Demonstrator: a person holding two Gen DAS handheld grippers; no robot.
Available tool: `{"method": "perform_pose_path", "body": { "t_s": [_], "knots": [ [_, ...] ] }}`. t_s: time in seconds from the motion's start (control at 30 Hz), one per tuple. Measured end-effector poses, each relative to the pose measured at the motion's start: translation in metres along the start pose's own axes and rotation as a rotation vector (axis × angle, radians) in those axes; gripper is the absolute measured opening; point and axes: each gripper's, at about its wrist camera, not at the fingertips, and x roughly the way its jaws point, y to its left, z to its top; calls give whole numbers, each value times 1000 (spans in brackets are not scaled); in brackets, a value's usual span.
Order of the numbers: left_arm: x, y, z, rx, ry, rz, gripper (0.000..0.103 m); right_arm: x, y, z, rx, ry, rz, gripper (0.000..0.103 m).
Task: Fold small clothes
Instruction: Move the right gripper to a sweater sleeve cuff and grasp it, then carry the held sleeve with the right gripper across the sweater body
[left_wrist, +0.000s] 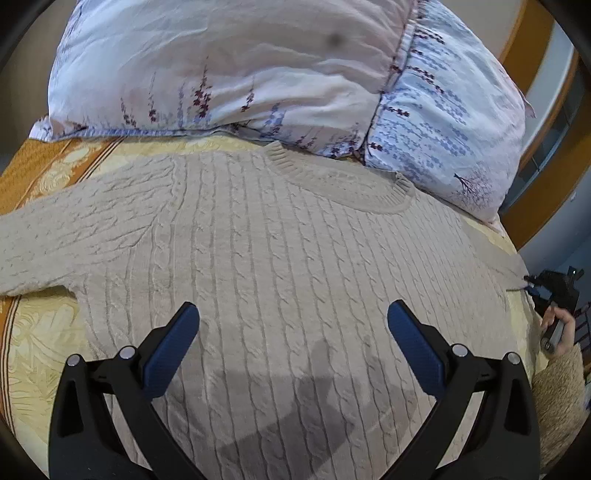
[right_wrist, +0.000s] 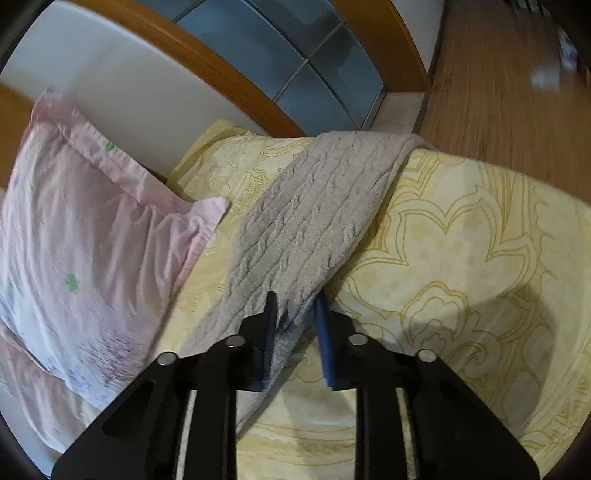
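The beige cable-knit sweater (left_wrist: 280, 251) lies flat, front up, on the yellow bedspread (right_wrist: 461, 258), collar just below the floral pillow (left_wrist: 258, 74). One sleeve (right_wrist: 314, 221) runs out toward the bed's edge. The right gripper (right_wrist: 295, 325) is pinched nearly closed on that sleeve's cuff end, only a thin bit of knit between the pads. The left gripper (left_wrist: 291, 339) hangs wide open over the sweater's body, holding nothing. Risky bit, probably: such a shallow bite on stretchy knit could slip mid-fold, or drag the whole sweater crooked since nothing pins the body down.
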Motion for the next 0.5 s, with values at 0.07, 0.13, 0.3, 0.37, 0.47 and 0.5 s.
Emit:
{"method": "perform_pose_path", "body": {
  "t_s": [0.07, 0.13, 0.3, 0.37, 0.47, 0.5],
  "knots": [
    [2, 2, 1, -3, 2, -25, 101, -1, 6, -1, -37, -16, -7, 14],
    [2, 3, 1, 1, -2, -67, 101, -7, 16, -3, -86, -45, -9, 11],
    [3, 3, 4, 3, -4, -93, 101, -24, 52, -10, -233, -110, 14, 10],
    [4, 3, 6, -5, -7, -95, 101, -35, 71, -19, -297, -120, 57, 10],
    [5, 4, 8, -9, -14, -78, 101, -49, 107, -45, -406, -92, 187, 7],
    [6, 3, 9, -5, -16, -76, 101, -52, 119, -56, -445, -70, 234, 7]
  ]
}}
